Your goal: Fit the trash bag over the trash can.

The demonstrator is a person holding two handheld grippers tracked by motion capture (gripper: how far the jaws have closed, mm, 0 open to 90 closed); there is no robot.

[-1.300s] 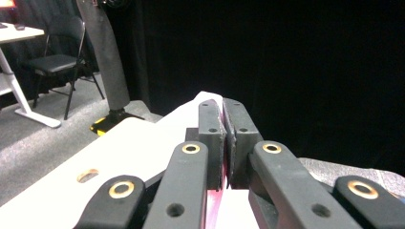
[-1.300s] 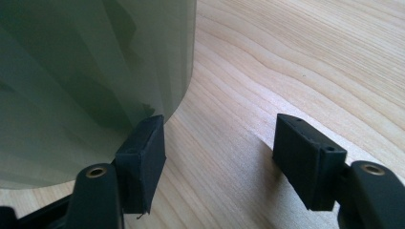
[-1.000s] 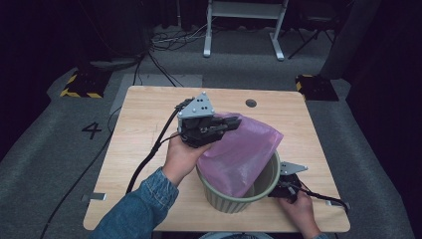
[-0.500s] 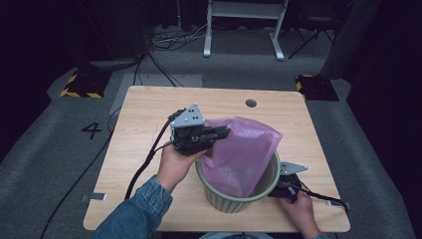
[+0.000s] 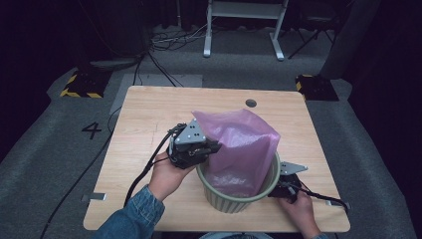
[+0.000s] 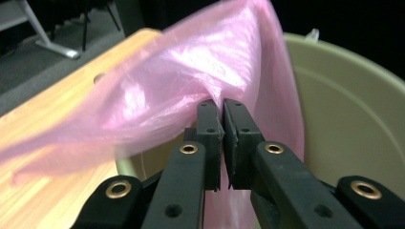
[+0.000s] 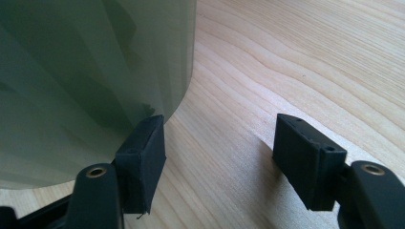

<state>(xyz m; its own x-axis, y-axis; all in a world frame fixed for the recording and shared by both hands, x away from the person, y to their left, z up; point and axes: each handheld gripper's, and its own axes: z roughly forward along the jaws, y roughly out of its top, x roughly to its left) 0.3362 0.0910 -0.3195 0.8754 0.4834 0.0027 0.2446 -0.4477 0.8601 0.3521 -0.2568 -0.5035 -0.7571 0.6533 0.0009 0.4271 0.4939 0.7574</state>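
Jaws of the left gripper [image 6: 223, 107] are pressed together on a fold of the pink plastic bag [image 6: 191, 71], at the centre of the left gripper view. In the high view this left gripper [image 5: 211, 148] is at the middle of the frame, at the left edge of the bag [image 5: 241, 144]. The bag stands up out of the green ribbed bin [image 5: 234, 199], which is in the lower middle of the frame on the wooden table [image 5: 149, 114]. The right gripper [image 7: 217, 143] rests low on the table, jaws wide apart and holding nothing; one jaw is just beside the bin wall [image 7: 86, 62], I cannot tell if touching. In the high view it [image 5: 279, 191] is at the lower right, next to the bin.
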